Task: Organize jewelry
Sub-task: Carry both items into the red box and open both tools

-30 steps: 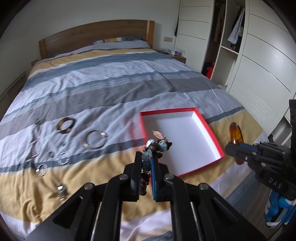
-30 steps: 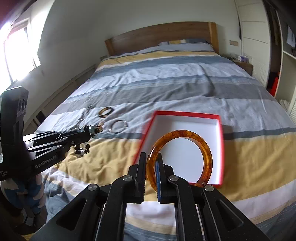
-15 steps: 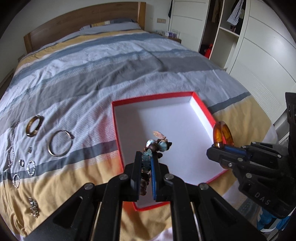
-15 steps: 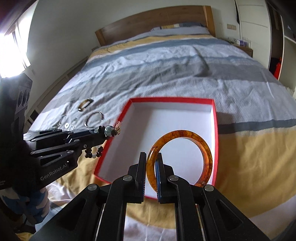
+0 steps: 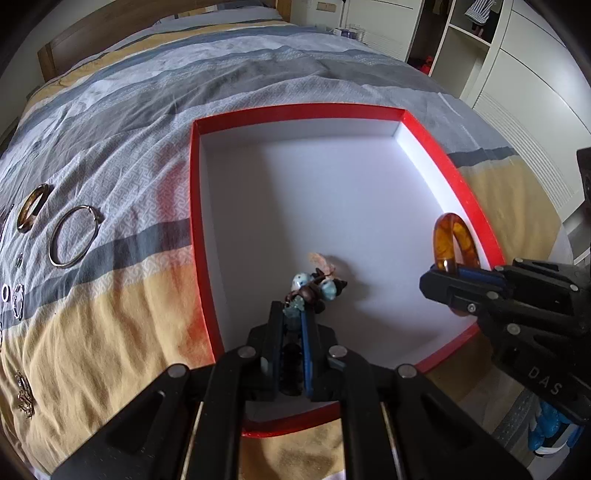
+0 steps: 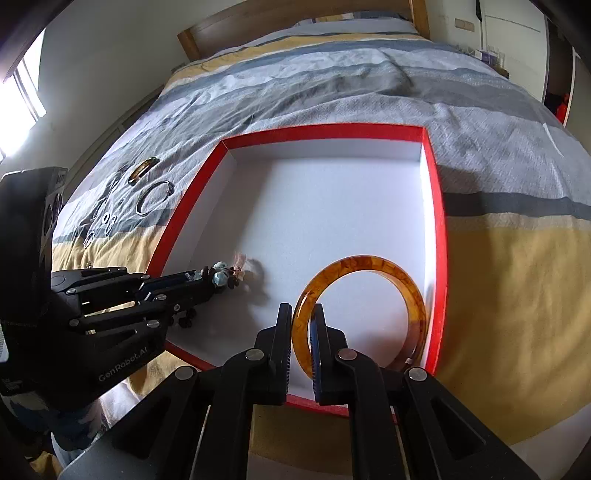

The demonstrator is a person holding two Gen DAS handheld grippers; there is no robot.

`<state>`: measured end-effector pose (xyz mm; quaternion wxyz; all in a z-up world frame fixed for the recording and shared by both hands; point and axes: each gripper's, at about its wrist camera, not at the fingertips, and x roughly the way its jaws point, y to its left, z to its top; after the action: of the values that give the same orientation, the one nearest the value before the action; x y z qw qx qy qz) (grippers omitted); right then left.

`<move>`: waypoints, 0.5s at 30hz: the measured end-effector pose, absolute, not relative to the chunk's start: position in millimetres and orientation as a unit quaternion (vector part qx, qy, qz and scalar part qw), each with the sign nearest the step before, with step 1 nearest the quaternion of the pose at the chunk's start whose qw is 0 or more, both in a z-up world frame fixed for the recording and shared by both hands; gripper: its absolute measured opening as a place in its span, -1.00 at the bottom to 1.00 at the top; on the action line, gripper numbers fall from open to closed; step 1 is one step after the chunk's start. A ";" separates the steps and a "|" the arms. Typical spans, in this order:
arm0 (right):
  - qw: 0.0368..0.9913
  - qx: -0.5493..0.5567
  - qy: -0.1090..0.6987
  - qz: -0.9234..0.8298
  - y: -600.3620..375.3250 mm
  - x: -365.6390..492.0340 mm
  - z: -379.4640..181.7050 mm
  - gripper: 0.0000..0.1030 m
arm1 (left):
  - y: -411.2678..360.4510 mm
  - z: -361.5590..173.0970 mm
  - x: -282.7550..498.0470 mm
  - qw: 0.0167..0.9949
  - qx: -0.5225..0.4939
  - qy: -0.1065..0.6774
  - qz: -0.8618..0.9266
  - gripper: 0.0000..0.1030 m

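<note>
A red box with a white inside (image 5: pixel 458 177) (image 6: pixel 192 206) lies on the striped bed cover. My left gripper (image 5: pixel 292 314) (image 6: pixel 201 276) is shut on a beaded bracelet (image 5: pixel 314 286) (image 6: pixel 225 275) and holds it low over the box's near left part. My right gripper (image 6: pixel 302 314) (image 5: pixel 443 273) is shut on an amber bangle (image 6: pixel 369 267) (image 5: pixel 448 240), upright over the box's near right corner. On the cover left of the box lie a brown bangle (image 5: pixel 31 212) (image 6: pixel 143 170), a silver hoop (image 5: pixel 74 240) (image 6: pixel 155 197) and several small rings (image 5: pixel 11 295).
A wooden headboard (image 6: pixel 295 26) stands at the far end of the bed. White wardrobes and open shelves (image 5: pixel 517 55) stand to the right. A small metal piece (image 5: pixel 24 393) lies near the bed's front left edge.
Both grippers have moved forward and down over the red box with their pieces still held. The box now fills much more of each view.
</note>
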<state>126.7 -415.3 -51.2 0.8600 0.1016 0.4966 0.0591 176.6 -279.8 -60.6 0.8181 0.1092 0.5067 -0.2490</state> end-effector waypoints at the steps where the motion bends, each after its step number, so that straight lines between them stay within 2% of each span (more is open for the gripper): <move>1: 0.859 0.103 0.498 0.059 -415.1 126.9 -52.9 -0.81 | -279.3 -60.4 176.3 0.818 0.107 0.507 -0.249 -0.84; 7: 0.855 0.107 0.505 0.049 -417.7 125.2 -58.3 -0.65 | -279.7 -60.5 176.6 0.815 0.101 0.511 -0.254 -0.81; 8: 0.856 0.104 0.504 0.047 -417.2 124.3 -57.1 -0.62 | -279.5 -59.6 176.2 0.814 0.099 0.512 -0.255 -0.75; 10: 0.859 0.098 0.500 0.041 -416.4 121.9 -52.7 -0.35 | -280.1 -56.5 173.4 0.813 0.096 0.513 -0.259 -0.56; 11: 0.861 0.100 0.498 0.040 -417.2 120.4 -50.2 -0.21 | -281.1 -54.0 171.9 0.814 0.096 0.510 -0.259 -0.38; 12: 0.862 0.103 0.495 0.038 -418.5 118.5 -47.4 -0.21 | -282.2 -51.2 170.2 0.817 0.099 0.506 -0.259 -0.23; 15: 0.866 0.101 0.490 0.030 -420.8 112.0 -38.0 -0.21 | -280.7 -41.6 166.9 0.821 0.095 0.501 -0.258 -0.19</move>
<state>112.0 -420.8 -38.0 0.8656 0.1014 0.4895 0.0300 166.9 -280.7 -41.6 0.8210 0.0951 0.5005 -0.2577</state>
